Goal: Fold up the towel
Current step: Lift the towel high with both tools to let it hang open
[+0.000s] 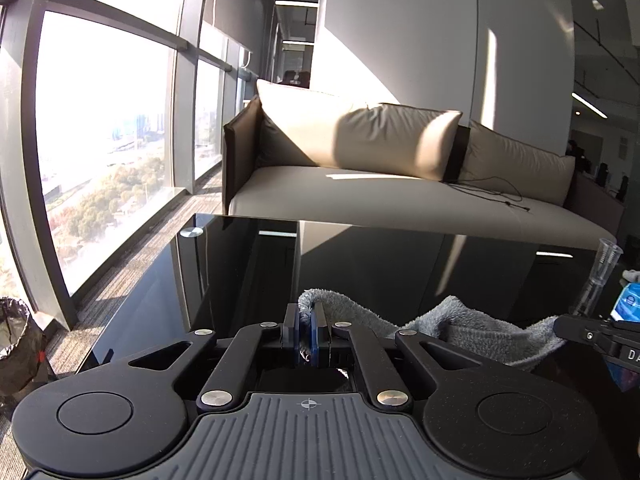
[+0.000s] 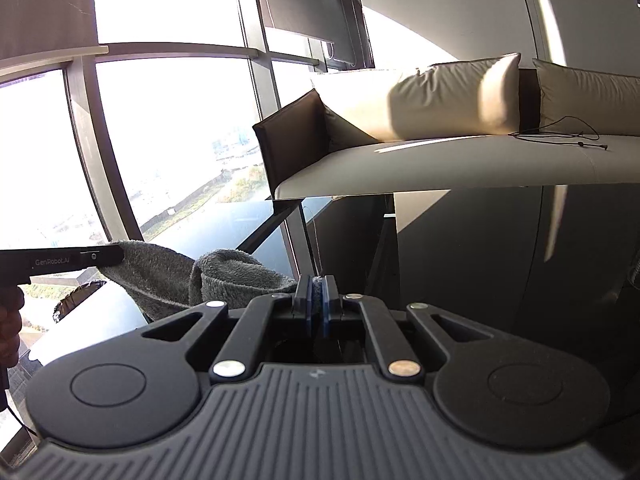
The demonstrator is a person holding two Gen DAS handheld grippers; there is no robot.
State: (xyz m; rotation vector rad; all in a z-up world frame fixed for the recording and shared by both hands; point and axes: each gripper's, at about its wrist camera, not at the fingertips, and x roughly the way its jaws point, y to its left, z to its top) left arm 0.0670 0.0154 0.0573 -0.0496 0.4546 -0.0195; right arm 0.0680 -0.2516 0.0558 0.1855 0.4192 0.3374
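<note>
A grey fluffy towel (image 1: 472, 330) hangs slack between my two grippers above the black glass table (image 1: 380, 264). My left gripper (image 1: 307, 312) is shut on one corner of the towel, which bunches over its blue pads. My right gripper (image 2: 317, 290) is shut on another corner of the towel (image 2: 224, 280). In the left wrist view the right gripper (image 1: 560, 326) reaches in from the right edge, holding the towel's far end. In the right wrist view the left gripper (image 2: 120, 256) reaches in from the left, holding the other end.
A beige sofa (image 1: 380, 200) with cushions stands behind the table, with a black cable (image 1: 500, 196) on its seat. A clear plastic cup (image 1: 604, 268) and a blue packet (image 1: 626, 304) are at the table's right. A bin with a black bag (image 1: 16, 348) stands by the windows at left.
</note>
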